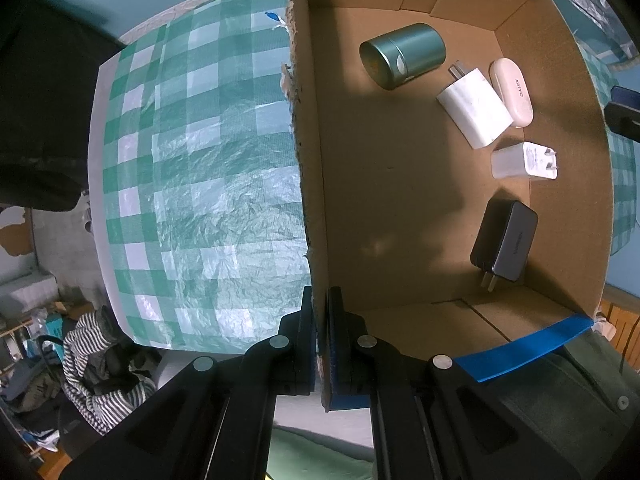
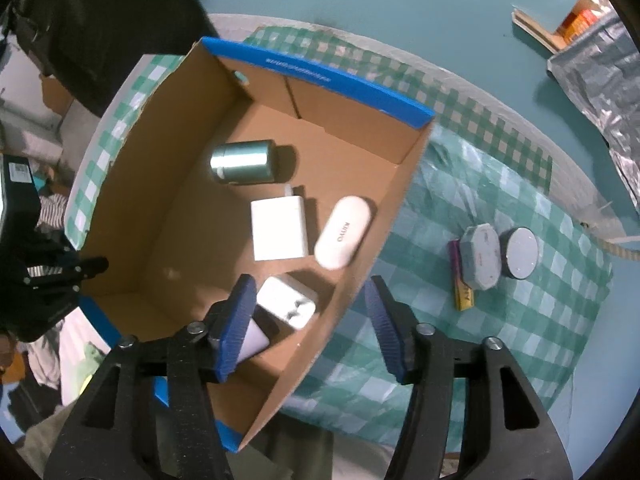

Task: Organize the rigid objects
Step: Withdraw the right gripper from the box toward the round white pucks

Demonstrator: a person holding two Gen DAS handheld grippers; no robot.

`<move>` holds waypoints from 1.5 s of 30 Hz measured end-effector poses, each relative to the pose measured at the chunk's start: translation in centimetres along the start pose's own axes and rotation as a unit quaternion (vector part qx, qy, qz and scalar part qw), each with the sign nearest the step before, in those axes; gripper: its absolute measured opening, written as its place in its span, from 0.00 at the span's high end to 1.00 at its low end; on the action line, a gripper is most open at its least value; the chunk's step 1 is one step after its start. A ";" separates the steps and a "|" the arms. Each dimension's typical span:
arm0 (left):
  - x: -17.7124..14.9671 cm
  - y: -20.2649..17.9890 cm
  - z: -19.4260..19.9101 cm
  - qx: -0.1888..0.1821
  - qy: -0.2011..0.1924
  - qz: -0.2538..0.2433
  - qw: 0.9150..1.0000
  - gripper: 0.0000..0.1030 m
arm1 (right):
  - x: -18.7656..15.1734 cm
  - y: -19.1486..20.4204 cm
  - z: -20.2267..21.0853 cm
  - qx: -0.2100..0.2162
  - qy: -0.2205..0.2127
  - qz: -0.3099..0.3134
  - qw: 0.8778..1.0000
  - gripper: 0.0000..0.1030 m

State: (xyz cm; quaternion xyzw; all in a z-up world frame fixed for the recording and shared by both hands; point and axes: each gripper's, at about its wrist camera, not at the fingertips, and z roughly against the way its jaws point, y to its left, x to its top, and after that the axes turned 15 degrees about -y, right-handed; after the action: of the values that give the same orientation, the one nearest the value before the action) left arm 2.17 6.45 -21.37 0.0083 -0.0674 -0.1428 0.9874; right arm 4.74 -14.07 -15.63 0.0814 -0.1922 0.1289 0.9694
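Five things lie in my cardboard box (image 1: 400,200): green tin (image 1: 402,55), two white chargers, a grey one, and a pale case (image 1: 513,92) reading, I think, NINYO; my left gripper (image 1: 320,344) clamps its wall, my right gripper (image 2: 308,324) gapes empty over its rim.

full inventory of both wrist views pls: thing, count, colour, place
cardboard box: 1, brown with blue edge strips, on the checked cloth
tin can: 1, green metal, on its side in the box
large charger: 1, white, box floor beside the can
oval case: 1, whitish, against the large charger
small charger: 1, white, box floor
dark charger: 1, black and grey, box floor
tablecloth: 1, green and white check
octagonal tin: 1, grey, on the cloth outside the box
round tin: 1, grey, beside the octagonal tin
flat packet: 1, purple and yellow, under the octagonal tin
left gripper: fingers shut on the box wall
right gripper: fingers open, astride the box wall
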 end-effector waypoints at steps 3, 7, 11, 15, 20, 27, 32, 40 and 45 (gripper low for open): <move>0.1 0.0 0.0 0.000 0.000 0.000 1.000 0.95 | 0.0 -0.7 0.6 -0.003 -0.003 -0.006 1.000 0.43; 0.0 0.0 0.0 0.000 0.000 0.000 1.000 0.95 | 0.1 -2.0 1.3 -0.007 -0.008 -0.016 1.000 0.43; 0.2 0.0 0.1 0.000 0.001 0.002 1.000 0.95 | 0.0 -3.4 1.6 -0.011 -0.010 -0.029 0.999 0.43; 0.3 0.1 0.1 -0.001 0.001 0.003 1.000 0.95 | 0.0 -5.2 1.8 -0.021 -0.010 -0.046 0.999 0.43; 0.4 0.0 0.2 0.001 0.002 0.005 1.000 0.95 | 0.0 -6.8 1.9 -0.030 -0.009 -0.059 0.998 0.43; 0.1 -0.1 0.2 0.004 0.000 0.004 1.000 0.95 | -0.1 -9.6 1.7 -0.044 -0.006 -0.082 0.996 0.42; 0.2 -0.3 0.2 0.009 0.001 0.004 1.000 0.95 | -0.1 -12.0 1.2 -0.061 -0.001 -0.095 0.994 0.41; 0.3 -0.4 0.4 0.013 0.003 0.011 1.000 0.95 | -0.5 -16.7 -0.6 -0.092 0.021 -0.126 0.988 0.34; 0.3 -0.4 0.4 0.019 0.003 0.017 1.000 0.95 | -0.8 -20.0 -2.5 -0.107 0.037 -0.156 0.981 0.34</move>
State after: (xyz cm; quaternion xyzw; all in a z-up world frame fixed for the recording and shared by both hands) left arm 2.25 5.99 -20.99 0.0263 -0.0673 -0.1247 0.9896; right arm 10.56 -32.74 -20.39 0.0011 -0.1538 -0.0420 0.9872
